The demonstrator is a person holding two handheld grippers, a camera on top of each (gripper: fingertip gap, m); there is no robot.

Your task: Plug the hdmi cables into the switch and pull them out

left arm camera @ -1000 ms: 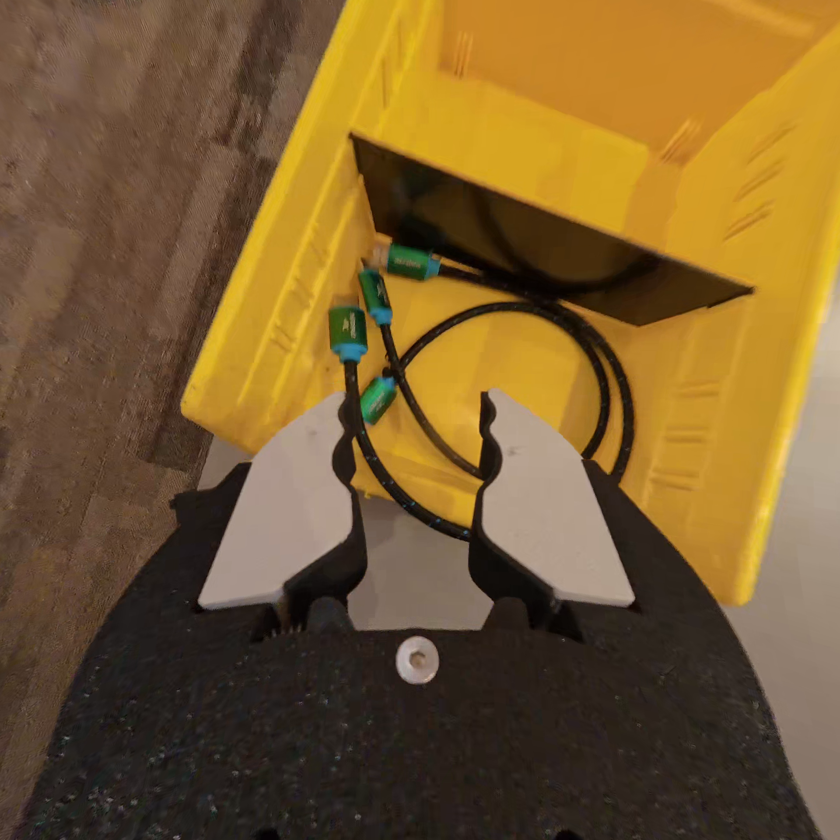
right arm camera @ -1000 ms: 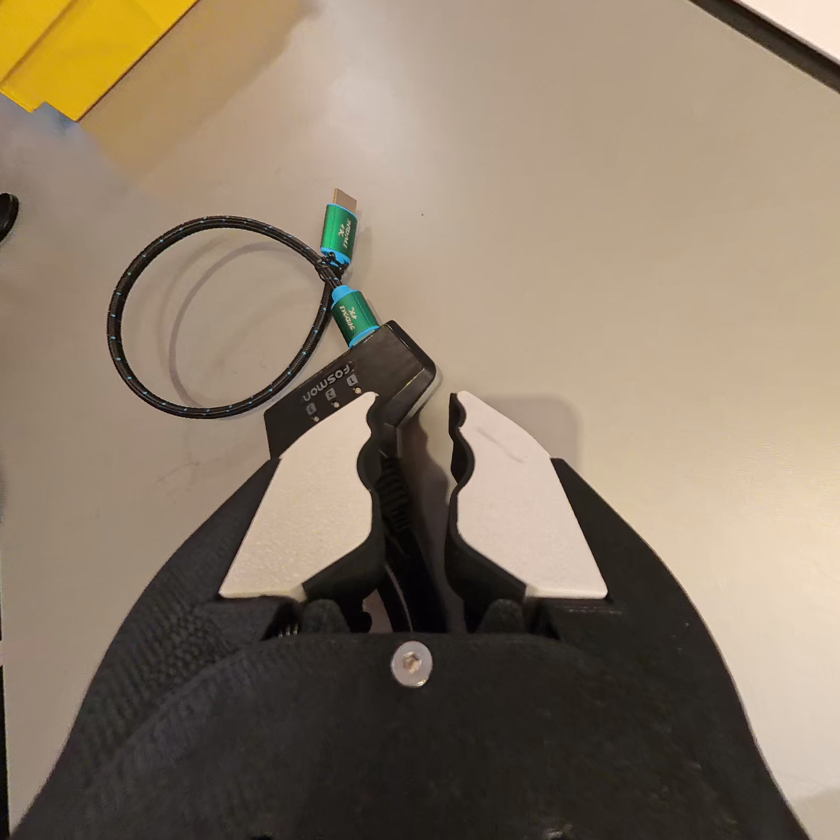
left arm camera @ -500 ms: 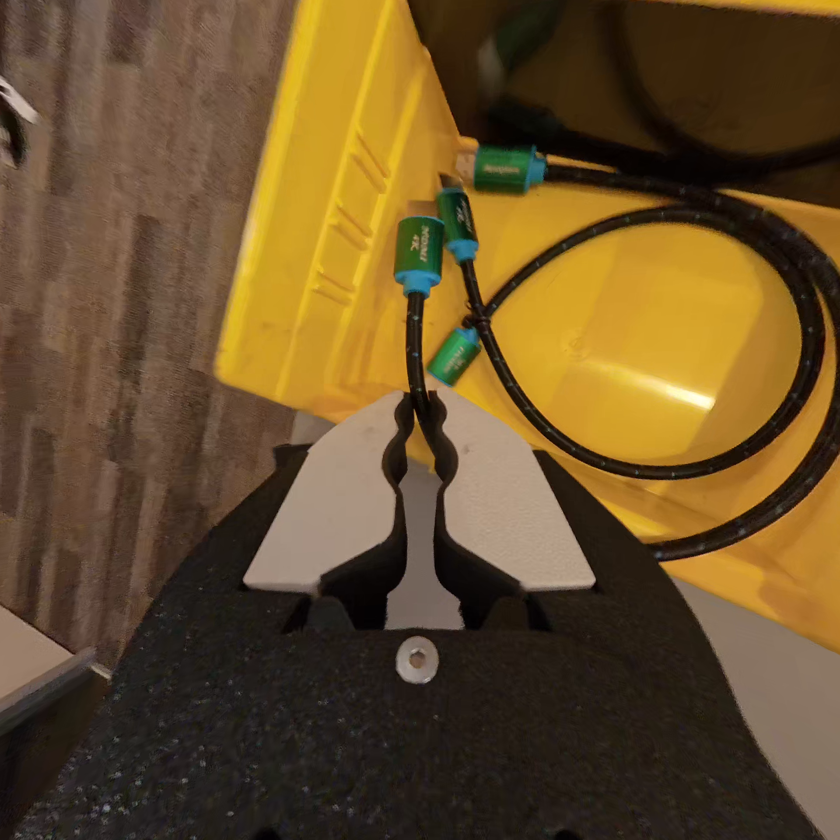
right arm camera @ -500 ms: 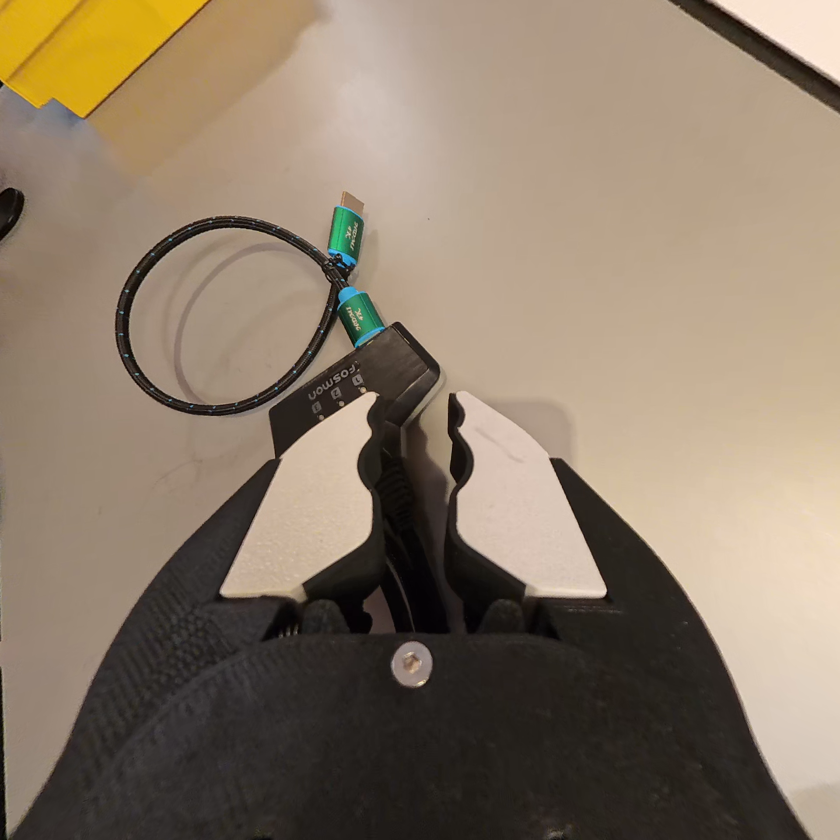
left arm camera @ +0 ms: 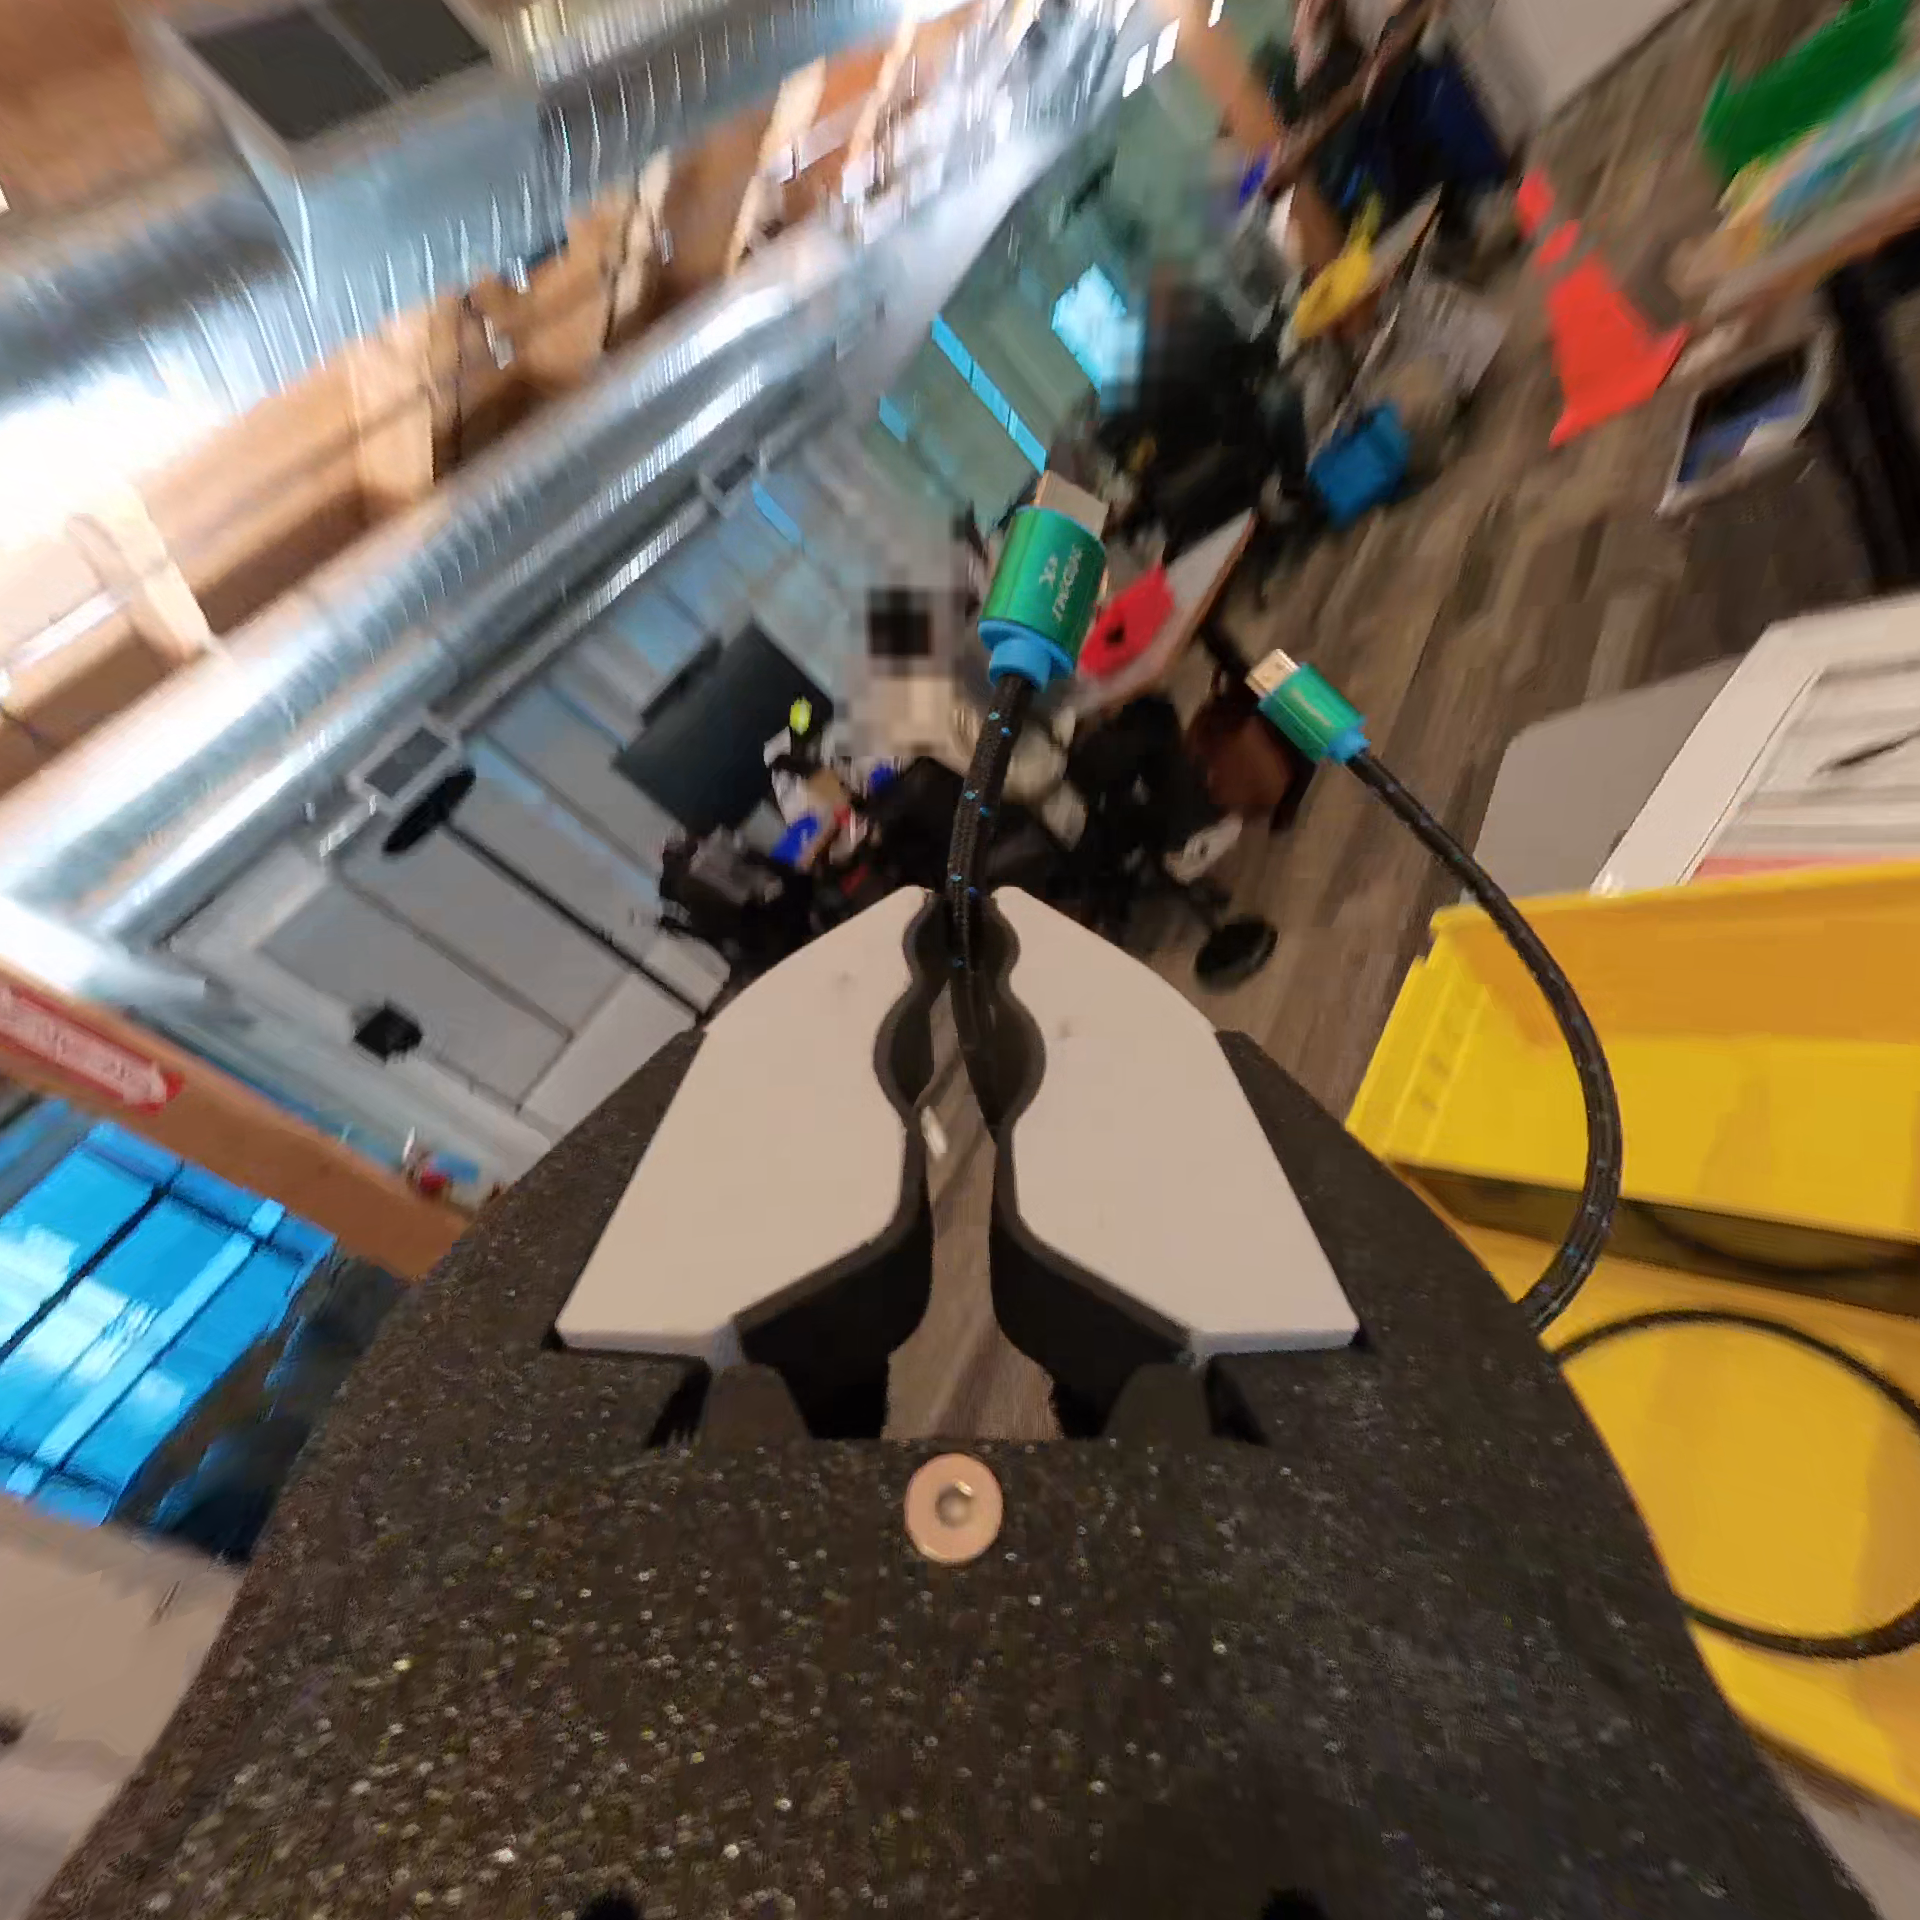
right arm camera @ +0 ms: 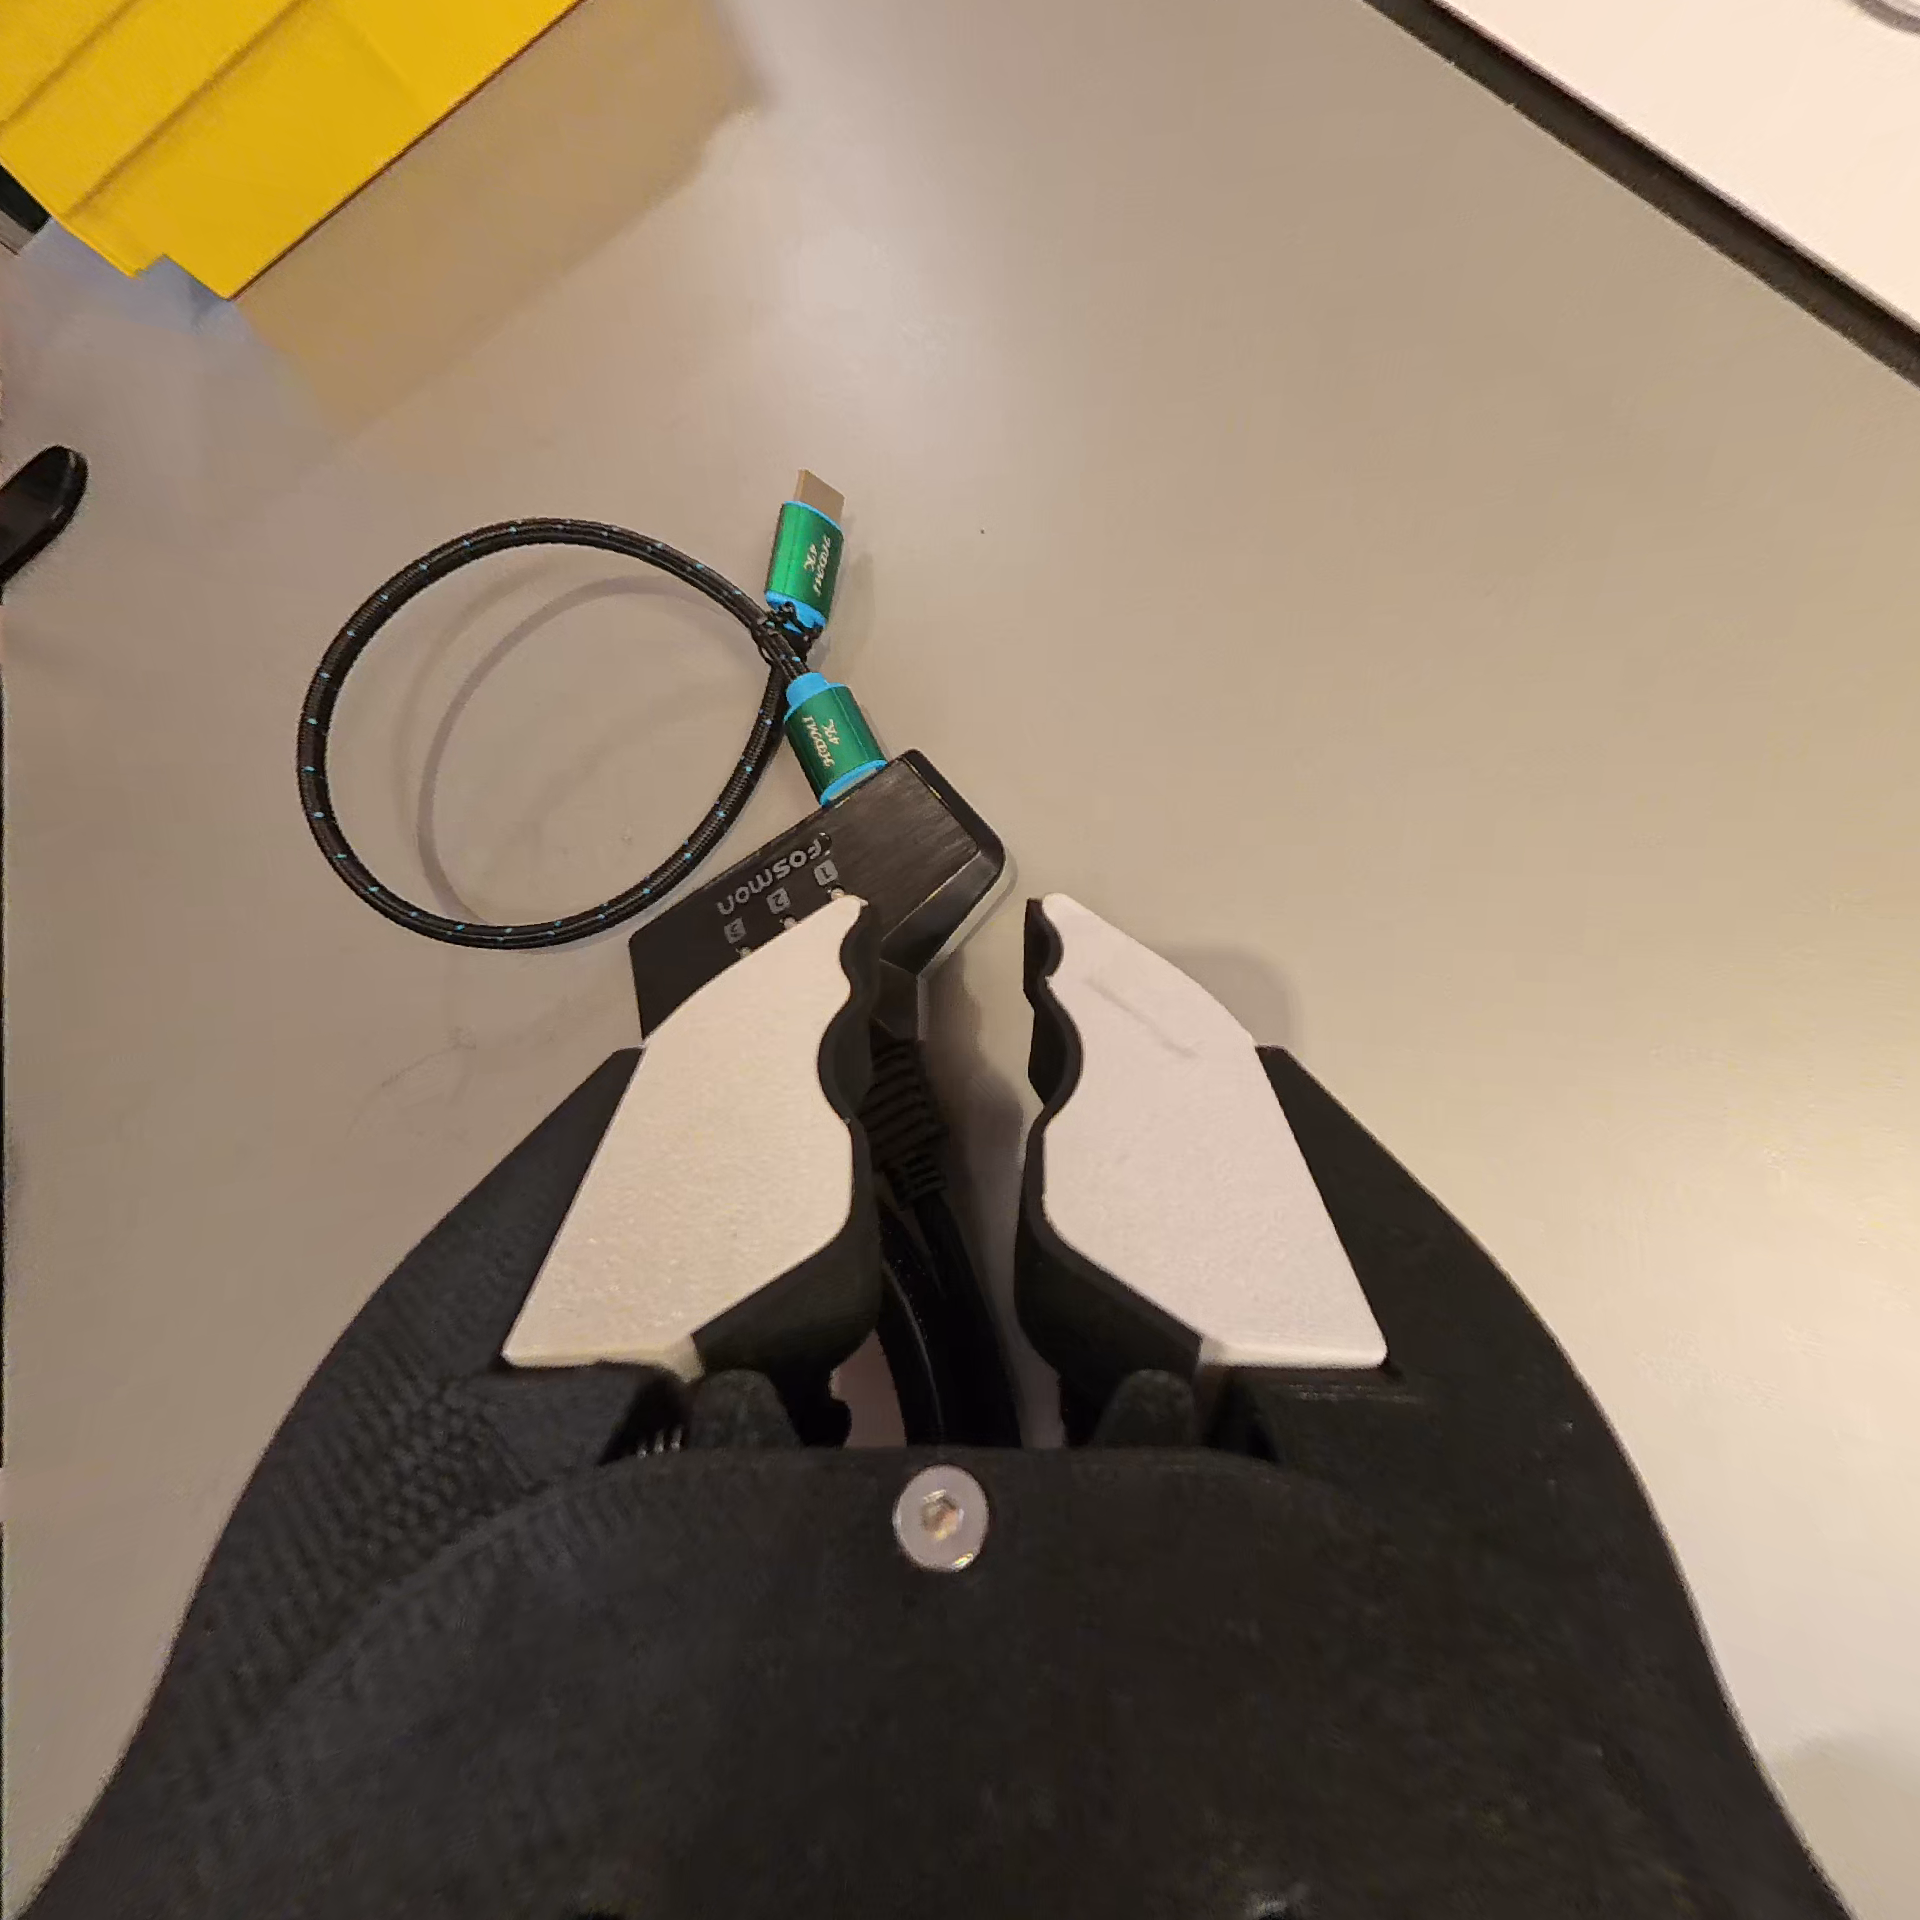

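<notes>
The left hand-held gripper [left arm camera: 961,914] is closed on a braided black hdmi cable [left arm camera: 982,790], pinching the cord a little below its green plug [left arm camera: 1042,597], which stands up past the fingertips; the cable's other green plug [left arm camera: 1311,711] hangs free to the right, and the cord arcs down toward the yellow bin [left arm camera: 1714,1049], where another black cable [left arm camera: 1766,1642] lies; the background is smeared, so this hand-held gripper seems to be swinging fast. The right hand-held gripper [right arm camera: 945,914] is open above the grey bench [right arm camera: 1351,623], its fingers either side of the near corner of the black switch [right arm camera: 904,831] and not clamping it, as far as can be seen; a thick black lead [right arm camera: 914,1132] runs from the switch back between the fingers. A second hdmi cable [right arm camera: 343,727] loops on the bench with one green plug [right arm camera: 836,743] seated in the switch and its free green plug [right arm camera: 805,556] lying just beside. The risks, in my judgement: the held plug sits on a length of limp cord, so it may wobble or twist and meet the port askew; the switch is unclamped and would likely slide on the bench under any push; the dangling end could catch the bin's rim or drag the other cable along.
</notes>
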